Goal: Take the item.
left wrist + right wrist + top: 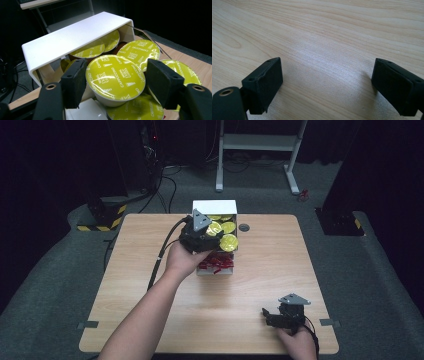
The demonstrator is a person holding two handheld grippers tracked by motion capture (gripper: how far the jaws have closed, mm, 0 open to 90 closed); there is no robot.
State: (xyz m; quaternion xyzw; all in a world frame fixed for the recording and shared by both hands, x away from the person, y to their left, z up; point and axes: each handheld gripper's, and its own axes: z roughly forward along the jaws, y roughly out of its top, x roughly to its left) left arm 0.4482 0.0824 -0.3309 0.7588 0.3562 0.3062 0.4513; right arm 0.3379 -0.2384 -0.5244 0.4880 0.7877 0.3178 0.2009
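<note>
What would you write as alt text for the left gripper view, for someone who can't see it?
Two black jaws flank a yellow-lidded cappuccino capsule, the left pad against its rim and the right pad close beside it. More yellow capsules lie around it, some under a white box on a wooden table.

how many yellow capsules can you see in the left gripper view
6: one between the left gripper jaws, two under the white cover, three beside and below. More may be hidden.
</note>
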